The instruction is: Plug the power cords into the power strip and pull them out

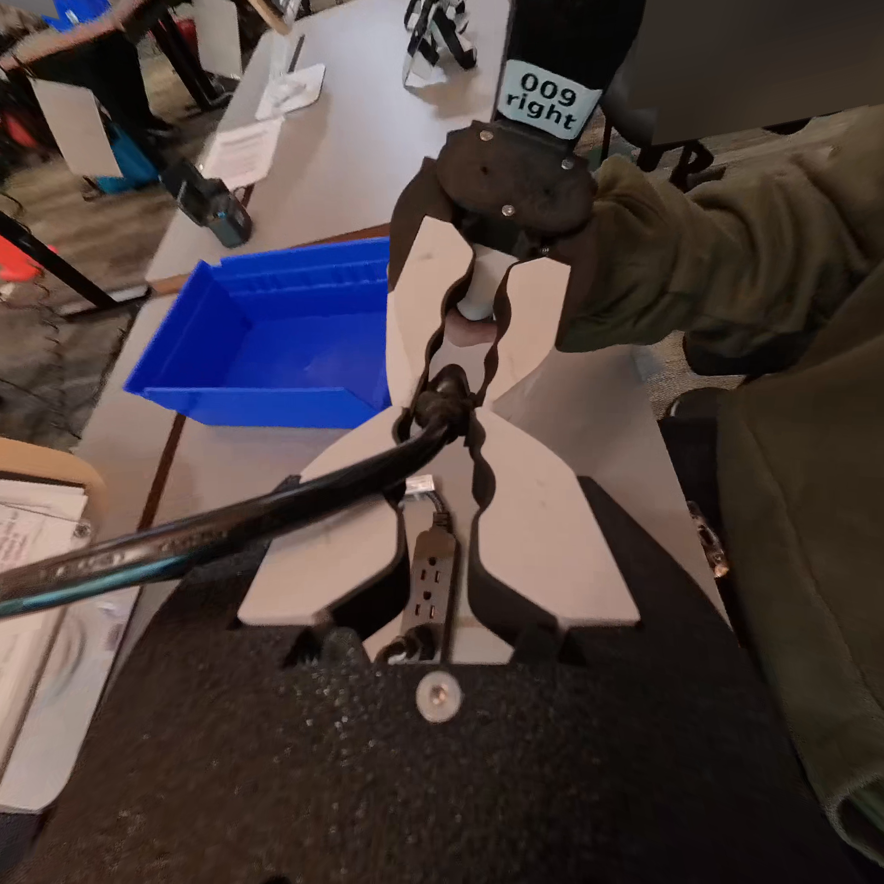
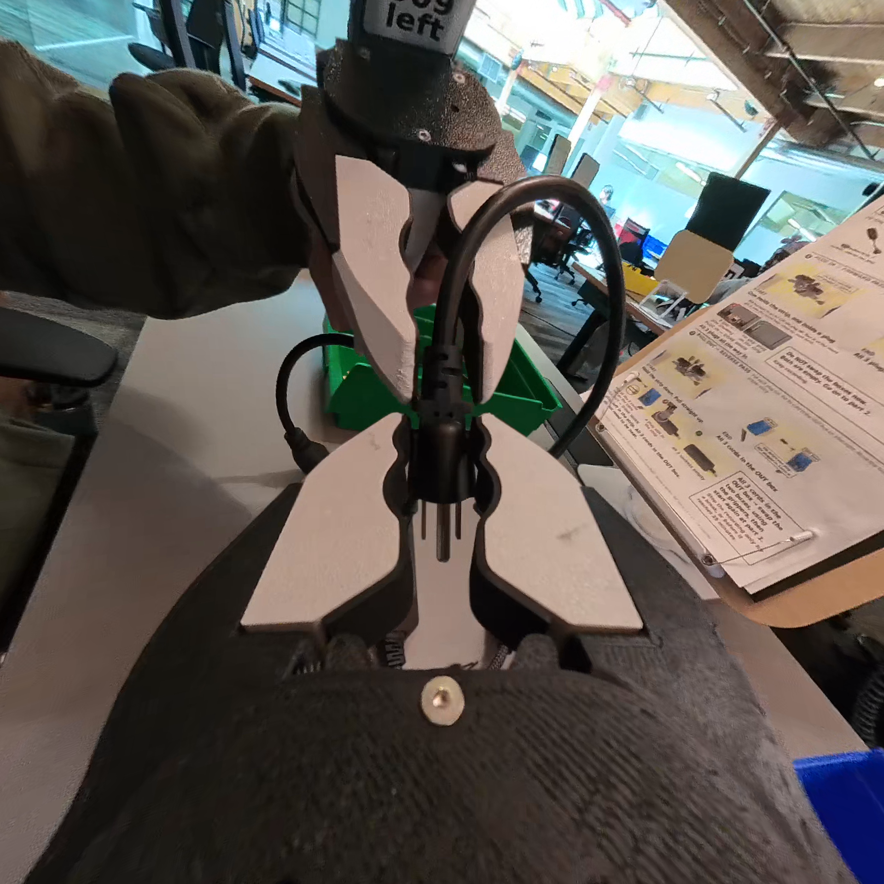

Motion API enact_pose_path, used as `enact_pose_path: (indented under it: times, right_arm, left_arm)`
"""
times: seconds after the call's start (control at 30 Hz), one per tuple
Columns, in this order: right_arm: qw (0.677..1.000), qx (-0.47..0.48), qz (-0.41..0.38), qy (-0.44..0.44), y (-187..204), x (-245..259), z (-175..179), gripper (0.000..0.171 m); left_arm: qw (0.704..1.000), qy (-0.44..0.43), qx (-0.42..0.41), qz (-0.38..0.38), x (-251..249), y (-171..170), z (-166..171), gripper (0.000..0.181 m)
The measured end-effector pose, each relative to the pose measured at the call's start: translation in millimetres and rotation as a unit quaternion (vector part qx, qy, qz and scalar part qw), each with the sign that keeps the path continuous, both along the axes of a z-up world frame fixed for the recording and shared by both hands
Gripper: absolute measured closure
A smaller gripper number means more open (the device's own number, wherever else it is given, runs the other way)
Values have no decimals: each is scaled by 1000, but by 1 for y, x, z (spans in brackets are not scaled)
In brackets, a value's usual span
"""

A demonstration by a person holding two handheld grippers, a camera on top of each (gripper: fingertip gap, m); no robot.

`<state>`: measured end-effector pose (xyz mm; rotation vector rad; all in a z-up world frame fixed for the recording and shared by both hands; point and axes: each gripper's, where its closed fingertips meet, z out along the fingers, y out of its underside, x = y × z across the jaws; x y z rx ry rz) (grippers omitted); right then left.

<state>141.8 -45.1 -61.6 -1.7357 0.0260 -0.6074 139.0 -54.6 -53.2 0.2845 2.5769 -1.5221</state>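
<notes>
Labels mark both tongs. Right gripper (image 2: 440, 459) clamps the power cord's plug (image 2: 437, 459), prongs bare; left gripper (image 1: 437, 421) pinches its strain relief. Only the left wrist view shows the power strip (image 1: 427, 581) on the bench (image 1: 229, 469), near the blue bin (image 1: 268, 354); only the right shows a green bin (image 2: 521, 397) and instruction sheet (image 2: 746, 406).

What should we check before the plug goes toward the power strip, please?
1. Right tool clamped on the plug: ok.
2. Left tool gripping the cord just behind the plug: ok.
3. Prongs straight and unobstructed: ok.
4. Prongs aimed at the power strip: not ok; they point back into the right tool.
5. Free outlets on the strip: ok, two show.
6. Cord slack: ok, it arcs loosely.
</notes>
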Motion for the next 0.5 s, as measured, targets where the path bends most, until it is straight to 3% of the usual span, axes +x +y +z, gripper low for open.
enact_pose_path:
  times: [0.17,0.37,0.5]
  right_arm:
    - [1000,-23,-5,10,-1,0,-15,147]
    - [997,-31,15,68,4,4,-36,147]
    - [995,-47,34,76,12,4,-49,147]
  left_arm:
    - [999,26,26,-1,2,1,-16,166]
    - [995,-44,83,-16,6,3,-34,165]
    - [991,-24,133,-10,6,10,-46,167]
